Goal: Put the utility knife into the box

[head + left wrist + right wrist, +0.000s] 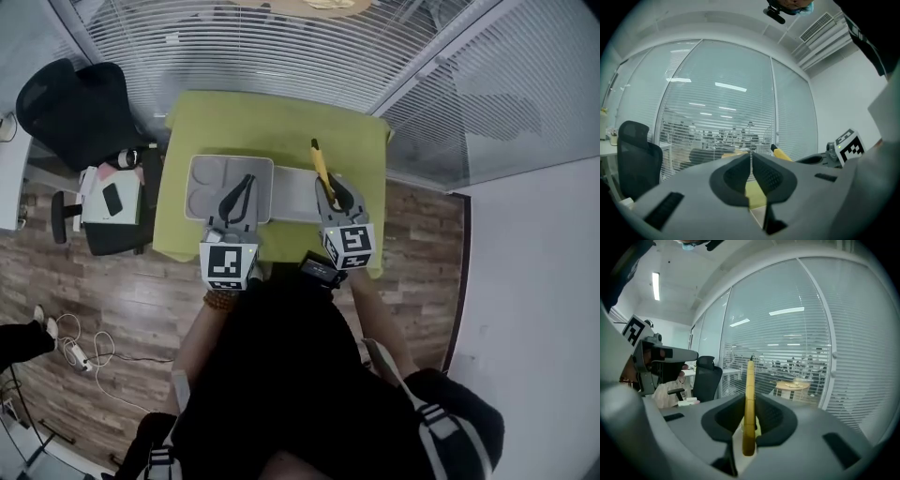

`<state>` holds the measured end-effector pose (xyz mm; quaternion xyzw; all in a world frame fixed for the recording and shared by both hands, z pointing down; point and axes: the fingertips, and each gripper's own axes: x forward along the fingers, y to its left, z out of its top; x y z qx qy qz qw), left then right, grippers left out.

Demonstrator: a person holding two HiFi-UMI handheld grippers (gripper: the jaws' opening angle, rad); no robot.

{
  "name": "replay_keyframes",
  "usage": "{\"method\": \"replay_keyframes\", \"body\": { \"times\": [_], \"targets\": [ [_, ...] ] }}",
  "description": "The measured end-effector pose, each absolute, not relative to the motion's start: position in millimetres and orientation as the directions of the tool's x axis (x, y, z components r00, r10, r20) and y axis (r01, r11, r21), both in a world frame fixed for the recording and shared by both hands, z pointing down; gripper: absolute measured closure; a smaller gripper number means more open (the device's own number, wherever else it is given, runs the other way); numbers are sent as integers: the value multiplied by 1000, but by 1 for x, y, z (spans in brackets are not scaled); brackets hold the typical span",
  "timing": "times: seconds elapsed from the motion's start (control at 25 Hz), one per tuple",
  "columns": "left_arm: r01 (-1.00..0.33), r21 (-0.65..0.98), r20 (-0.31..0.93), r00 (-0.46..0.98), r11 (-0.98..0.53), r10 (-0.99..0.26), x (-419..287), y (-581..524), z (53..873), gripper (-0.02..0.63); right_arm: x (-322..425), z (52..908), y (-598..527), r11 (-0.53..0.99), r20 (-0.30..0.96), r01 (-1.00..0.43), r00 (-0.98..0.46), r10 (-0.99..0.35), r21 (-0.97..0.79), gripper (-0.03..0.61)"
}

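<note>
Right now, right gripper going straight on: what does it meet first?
Likely nothing close: the right gripper, shut on the utility knife, points over the green table toward the blinds; depth unclear.

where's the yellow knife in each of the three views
Head view: the knife is right of centre, above the green table, held in the right gripper.
Left gripper view: right of centre, just beyond the closed jaws.
Right gripper view: dead centre, upright between the jaws.
Shared landmark: the black office chair.
</note>
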<state>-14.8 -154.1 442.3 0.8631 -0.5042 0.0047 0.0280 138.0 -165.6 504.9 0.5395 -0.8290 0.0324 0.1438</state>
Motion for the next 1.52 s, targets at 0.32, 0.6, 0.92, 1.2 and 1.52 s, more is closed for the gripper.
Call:
{"method": "replay_keyframes", "body": {
  "times": [0.32,0.6,0.92,1.2,1.52],
  "targets": [
    [-864,44,56,504,-502,-862,-14,-150,450,592,137,535,-162,427,331,-899,-377,-865,92,515],
    [-861,45,76,508,-506,-858,-11,-150,455,591,135,558,-163,449,375,-889,-388,-842,87,515],
    [-859,43,98,511,-509,-854,-10,-151,462,592,140,584,-166,457,426,-886,-383,-820,83,515],
    [-855,45,117,517,-516,-848,-7,-150,468,591,144,609,-166,464,479,-884,-383,-790,60,515],
    [-862,44,134,507,-506,-852,-13,-151,474,592,139,634,-170,520,537,-850,-403,-741,80,514]
  ]
}}
